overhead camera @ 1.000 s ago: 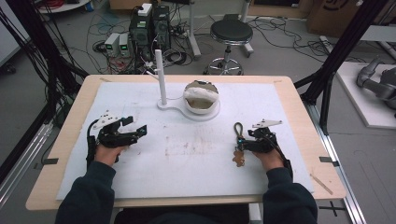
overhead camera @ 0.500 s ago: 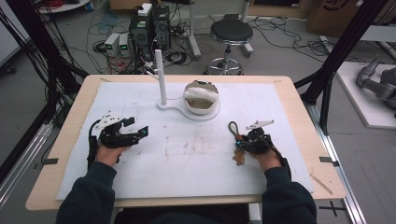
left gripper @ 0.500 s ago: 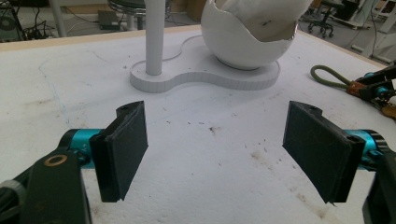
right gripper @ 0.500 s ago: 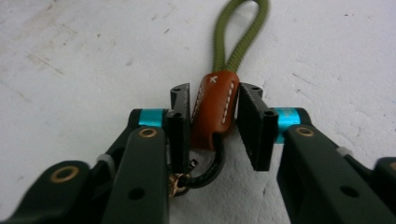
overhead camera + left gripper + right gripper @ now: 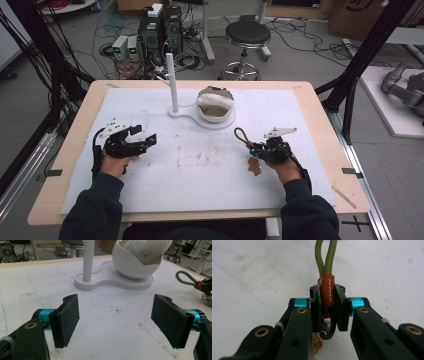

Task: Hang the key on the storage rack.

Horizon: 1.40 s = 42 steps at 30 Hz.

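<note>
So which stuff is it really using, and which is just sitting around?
In use:
- right hand-held gripper, clamped shut
- keychain with green cord loop, in its jaws

Lying about:
- white stand with post
- white bowl
- stool
- left hand-held gripper, open

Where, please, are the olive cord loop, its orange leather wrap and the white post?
olive cord loop (image 5: 326, 255), right gripper view, on the doubled cord.
orange leather wrap (image 5: 327, 288), right gripper view, on its stitched front.
white post (image 5: 172, 82), high view, mid-shaft.
</note>
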Tool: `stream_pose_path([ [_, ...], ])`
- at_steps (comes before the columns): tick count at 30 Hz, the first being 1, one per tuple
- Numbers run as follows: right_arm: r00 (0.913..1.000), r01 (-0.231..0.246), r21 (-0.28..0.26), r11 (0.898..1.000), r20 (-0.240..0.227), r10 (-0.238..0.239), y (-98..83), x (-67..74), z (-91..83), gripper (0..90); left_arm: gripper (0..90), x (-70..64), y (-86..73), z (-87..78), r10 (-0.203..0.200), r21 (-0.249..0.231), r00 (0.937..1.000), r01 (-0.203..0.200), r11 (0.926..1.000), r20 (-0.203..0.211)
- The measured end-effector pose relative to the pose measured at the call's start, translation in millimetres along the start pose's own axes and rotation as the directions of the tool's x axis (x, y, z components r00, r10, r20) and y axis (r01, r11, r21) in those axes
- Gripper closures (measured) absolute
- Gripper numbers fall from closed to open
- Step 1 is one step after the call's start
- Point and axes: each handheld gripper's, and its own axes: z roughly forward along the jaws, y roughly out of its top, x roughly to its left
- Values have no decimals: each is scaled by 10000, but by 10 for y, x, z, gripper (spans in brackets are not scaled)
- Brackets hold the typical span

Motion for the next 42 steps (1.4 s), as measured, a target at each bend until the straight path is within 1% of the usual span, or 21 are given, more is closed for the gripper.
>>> stream_pose_path([
  [1,9998,-50,-360,9993,-203,43,20,15,-26,787,225,7,3,-10,-19,-18,10000,18,10000,-31],
  [3,9988,-19,-866,9962,-499,-25,50,37,-58,787,225,18,8,-30,-59,-120,9999,58,9999,-84],
  [8,9961,-57,-1817,9833,-879,-104,177,125,-114,787,225,38,14,-66,-20,-231,9999,16,9997,-150],
  [10,9942,-29,-2059,9786,-1057,-193,246,175,-114,787,225,51,13,-75,-44,-251,9998,40,9997,-172],
  [13,9923,34,-2351,9720,-1192,-323,375,275,-86,786,225,69,12,-89,-65,-257,9997,59,9997,-230],
  [14,9921,79,-2451,9695,-1196,-383,408,294,-72,787,225,79,13,-98,-77,-265,9996,70,9996,-261],
  [15,9921,79,-2451,9695,-1196,-383,408,294,-72,787,225,79,13,-98,-77,-265,9996,70,9996,-261],
  [16,9907,78,-2646,9643,-1288,-434,505,350,-32,787,225,83,13,-103,-110,-301,9995,101,9995,-286],
  [19,9879,24,-2878,9577,-1481,-470,667,426,36,787,225,83,12,-103,-101,-298,9995,92,9995,-290],
  [22,9857,202,-3044,9523,-1535,-700,848,517,105,787,225,85,10,-99,-78,-272,9996,70,9996,-273],
  [26,9841,517,-3169,9470,-1451,-1023,1086,622,182,787,227,88,10,-100,-72,-266,9996,65,9996,-260],
  [27,9835,658,-3273,9426,-1381,-1166,1168,649,210,787,227,88,10,-100,-72,-266,9996,65,9996,-260],
  [30,9837,702,-3504,9340,-1313,-1232,1360,707,264,787,227,86,12,-101,-82,-295,9996,74,9995,-265],
  [31,9825,707,-3562,9317,-1363,-1267,1421,727,283,787,227,86,12,-100,-83,-307,9996,75,9995,-260],
  [34,9807,906,-3668,9259,-1287,-1469,1586,800,345,787,227,88,11,-99,-104,-319,9997,96,9994,-234],
  [35,9807,906,-3668,9259,-1287,-1469,1586,800,345,787,227,88,11,-99,-104,-319,9997,96,9994,-234],
  [36,9791,981,-3706,9236,-1305,-1563,1676,854,396,787,227,91,11,-100,-109,-318,9997,102,9994,-214],
  [37,9791,981,-3706,9236,-1305,-1563,1676,854,396,787,227,91,10,-99,-112,-339,9997,104,9994,-226],
  [38,9780,1129,-3648,9242,-1233,-1682,1758,903,453,787,228,93,12,-103,-107,-325,9997,100,9994,-226],
  [40,9766,1214,-3702,9210,-1216,-1776,1822,948,513,787,227,93,13,-106,-111,-337,9997,104,9994,-218],
  [42,9769,1310,-3622,9229,-1111,-1823,1880,984,577,787,228,92,13,-104,-93,-337,9997,86,9994,-207],
])
